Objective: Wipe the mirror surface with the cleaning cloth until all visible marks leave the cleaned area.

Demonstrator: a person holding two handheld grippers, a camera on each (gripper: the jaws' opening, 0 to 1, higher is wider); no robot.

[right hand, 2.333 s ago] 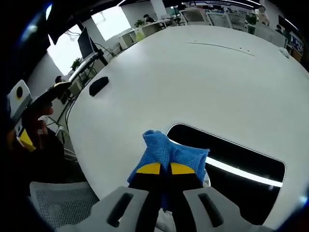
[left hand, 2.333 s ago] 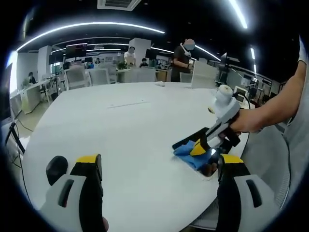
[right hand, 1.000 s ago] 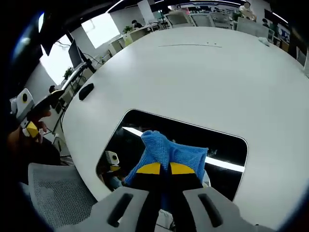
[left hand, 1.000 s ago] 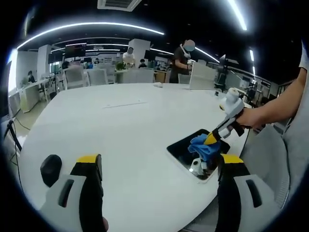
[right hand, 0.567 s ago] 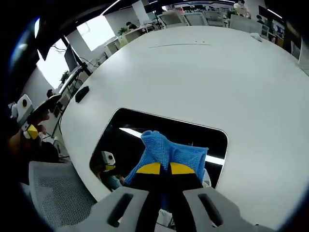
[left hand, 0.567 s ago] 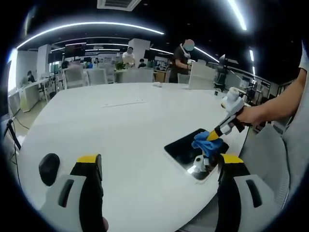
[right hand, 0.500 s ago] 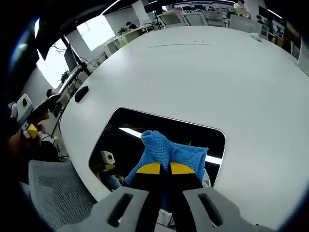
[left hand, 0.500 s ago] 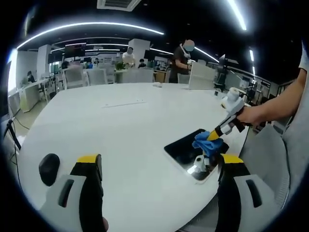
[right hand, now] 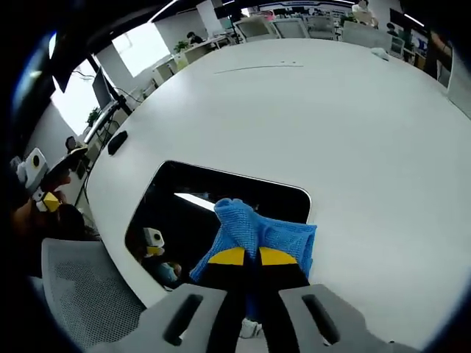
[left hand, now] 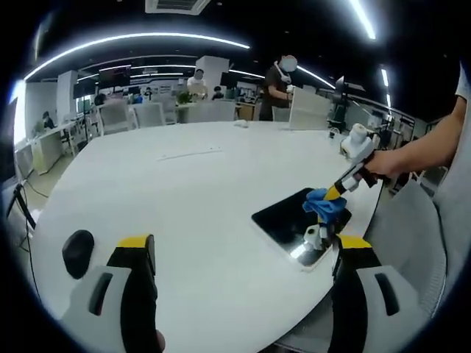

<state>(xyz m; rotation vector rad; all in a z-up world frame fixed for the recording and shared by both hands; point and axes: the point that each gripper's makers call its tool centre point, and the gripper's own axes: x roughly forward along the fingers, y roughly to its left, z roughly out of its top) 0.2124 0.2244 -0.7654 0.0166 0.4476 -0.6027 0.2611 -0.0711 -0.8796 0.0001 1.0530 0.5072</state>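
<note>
A dark rectangular mirror (left hand: 291, 223) (right hand: 195, 206) lies flat near the edge of a big white round table (left hand: 191, 191) (right hand: 353, 125). My right gripper (right hand: 245, 257) (left hand: 333, 194) is shut on a blue cleaning cloth (right hand: 254, 232) (left hand: 324, 206), which rests on the mirror's far right corner and partly on the table. In the left gripper view the right gripper comes in from the right, held by a hand. My left gripper (left hand: 239, 250) stands open with nothing between its jaws, near the table's front edge and apart from the mirror.
A black computer mouse (left hand: 77, 248) (right hand: 117, 141) lies on the table left of my left gripper. A grey mesh chair (right hand: 81, 294) stands by the table's edge. Desks, chairs and several people (left hand: 283, 84) are beyond the table.
My right gripper has slid the cloth across the mirror, from its near end to its far right corner. The left gripper has stayed open and barely moved.
</note>
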